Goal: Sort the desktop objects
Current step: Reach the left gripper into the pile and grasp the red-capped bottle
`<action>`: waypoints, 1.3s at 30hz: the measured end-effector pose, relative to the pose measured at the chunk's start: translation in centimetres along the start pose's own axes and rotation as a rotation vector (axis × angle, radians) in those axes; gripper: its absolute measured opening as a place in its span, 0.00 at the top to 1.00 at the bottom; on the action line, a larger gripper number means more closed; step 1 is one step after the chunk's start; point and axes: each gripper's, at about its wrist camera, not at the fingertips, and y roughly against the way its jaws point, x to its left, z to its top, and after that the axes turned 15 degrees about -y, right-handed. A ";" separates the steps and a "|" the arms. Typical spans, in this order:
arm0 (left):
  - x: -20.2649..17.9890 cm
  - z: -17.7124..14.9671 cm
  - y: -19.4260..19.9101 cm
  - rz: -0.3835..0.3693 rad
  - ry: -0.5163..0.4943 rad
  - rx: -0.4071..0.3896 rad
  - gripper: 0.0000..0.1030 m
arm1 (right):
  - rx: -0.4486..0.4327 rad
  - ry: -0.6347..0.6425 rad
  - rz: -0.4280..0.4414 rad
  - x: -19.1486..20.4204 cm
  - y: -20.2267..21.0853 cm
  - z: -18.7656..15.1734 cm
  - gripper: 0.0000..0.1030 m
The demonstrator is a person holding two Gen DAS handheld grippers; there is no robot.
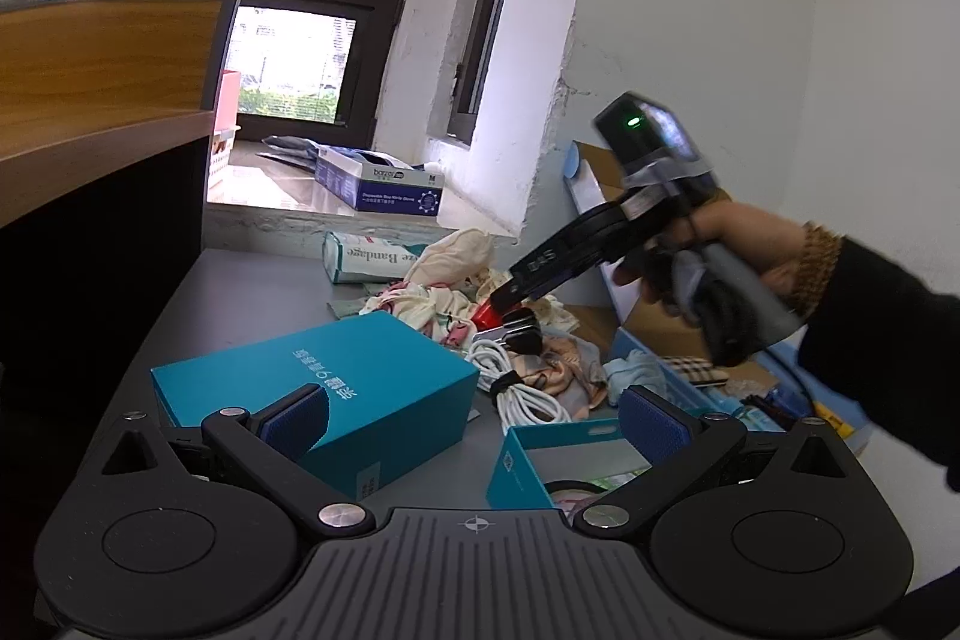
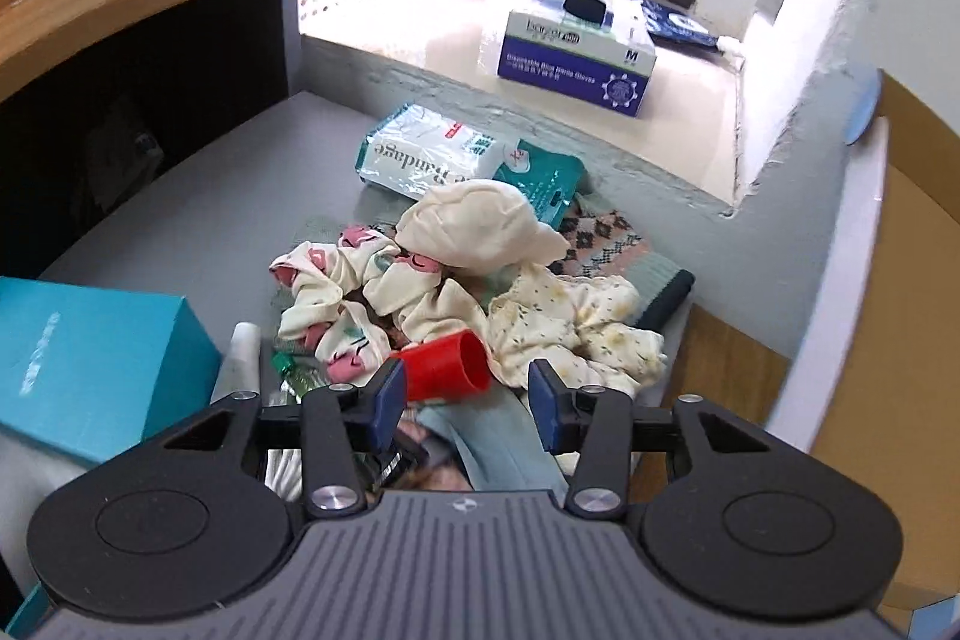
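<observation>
A red plastic cup (image 2: pixel 445 367) lies on its side in a pile of small clothes (image 2: pixel 444 274) on the grey desk (image 2: pixel 198 226). My right gripper (image 2: pixel 463 397) is open just above and in front of the cup, its left pad touching or nearly touching the cup's base. In the left wrist view the right gripper (image 1: pixel 510 307) reaches down over the cup (image 1: pixel 487 317). My left gripper (image 1: pixel 474 415) is open and empty, hovering over a closed teal box (image 1: pixel 336 388) and an open teal box (image 1: pixel 540 466).
A coiled white cable (image 1: pixel 516 382) lies between the boxes. A bandage pack (image 2: pixel 426 154) sits behind the clothes. A glove box (image 2: pixel 576 52) stands on the window sill. A cardboard bin (image 1: pixel 672 340) with items is at the right. A wooden shelf (image 1: pixel 90 142) is at the left.
</observation>
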 end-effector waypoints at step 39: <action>1.1 11.3 -25.7 -0.393 -0.158 0.442 0.26 | -0.138 -0.716 0.677 -18.6 14.5 -12.8 0.52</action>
